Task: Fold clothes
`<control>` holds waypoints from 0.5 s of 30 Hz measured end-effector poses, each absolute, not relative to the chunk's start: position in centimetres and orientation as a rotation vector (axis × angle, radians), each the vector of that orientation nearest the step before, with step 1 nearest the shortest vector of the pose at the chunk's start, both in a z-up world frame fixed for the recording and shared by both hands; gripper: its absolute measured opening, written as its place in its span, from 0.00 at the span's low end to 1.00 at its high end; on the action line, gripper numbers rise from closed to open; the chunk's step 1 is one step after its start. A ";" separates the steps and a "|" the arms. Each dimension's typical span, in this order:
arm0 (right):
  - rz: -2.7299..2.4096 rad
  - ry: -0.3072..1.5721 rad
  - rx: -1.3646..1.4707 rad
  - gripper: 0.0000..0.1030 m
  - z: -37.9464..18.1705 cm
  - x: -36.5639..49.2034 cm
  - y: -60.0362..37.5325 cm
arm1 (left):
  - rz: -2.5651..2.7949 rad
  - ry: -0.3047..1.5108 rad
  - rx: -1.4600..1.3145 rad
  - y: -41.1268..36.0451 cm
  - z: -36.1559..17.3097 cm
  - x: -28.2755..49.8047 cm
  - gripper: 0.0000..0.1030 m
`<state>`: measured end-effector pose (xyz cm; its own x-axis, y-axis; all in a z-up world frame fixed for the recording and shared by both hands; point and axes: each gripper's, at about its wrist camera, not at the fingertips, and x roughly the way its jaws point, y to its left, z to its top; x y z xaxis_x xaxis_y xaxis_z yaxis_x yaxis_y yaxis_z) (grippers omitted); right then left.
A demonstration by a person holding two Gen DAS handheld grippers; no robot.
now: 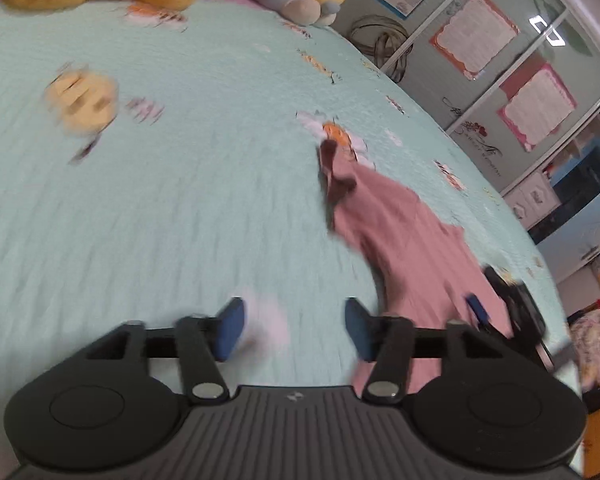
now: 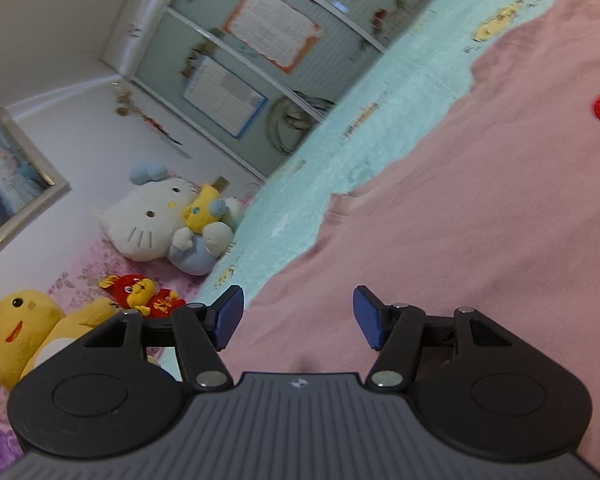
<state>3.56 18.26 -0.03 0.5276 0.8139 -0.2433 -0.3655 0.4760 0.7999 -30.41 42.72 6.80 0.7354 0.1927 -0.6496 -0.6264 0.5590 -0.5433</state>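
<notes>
Pink garment (image 2: 480, 200) lay spread on the mint quilted bed (image 1: 188, 184), plush toys (image 2: 160, 220) at its head, both hand-held grippers, left (image 1: 294, 328) and right (image 2: 298, 318), gaping wide and empty.

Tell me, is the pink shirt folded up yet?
Not yet. The pink shirt lies spread and rumpled over the bedspread, with no neat fold showing. Both claws are open, holding nothing.

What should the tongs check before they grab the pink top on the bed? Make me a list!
1. Left tongs open, holding nothing: ok.
2. Right tongs open, holding nothing: ok.
3. Pink cloth top lies on the pale green quilted bedspread: ok.
4. Top spread flat: not ok, it looks bunched in the left view.
5. Plush toys, like the yellow duck plush, away from the top: ok.
6. Left view sharp: not ok, blurred.
</notes>
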 end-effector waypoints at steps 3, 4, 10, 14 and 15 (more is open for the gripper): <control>0.827 0.726 0.770 0.60 1.6 1.3 17.5 | 0.443 0.627 -0.821 39.5 6.2 -32.8 0.58; 0.894 0.720 0.714 0.60 3.1 -1.5 17.0 | 0.420 0.646 -0.816 38.5 6.0 -33.2 0.58; 1.064 0.772 0.424 0.61 5.6 -18.3 7.3 | 0.342 0.669 -0.869 33.9 5.5 -34.9 0.58; 0.913 0.800 0.384 0.61 5.5 -23.2 -3.1 | 0.309 0.677 -0.858 31.5 5.8 -35.8 0.59; 0.841 0.790 0.406 0.61 5.6 -23.5 -6.1 | 0.304 0.682 -0.859 31.1 5.8 -36.2 0.59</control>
<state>-23.54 -6.05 5.60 0.4132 0.7880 -0.4565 -0.5054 0.6154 0.6048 -36.15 31.09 5.81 0.7501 -0.0203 -0.6610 -0.5052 0.6275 -0.5925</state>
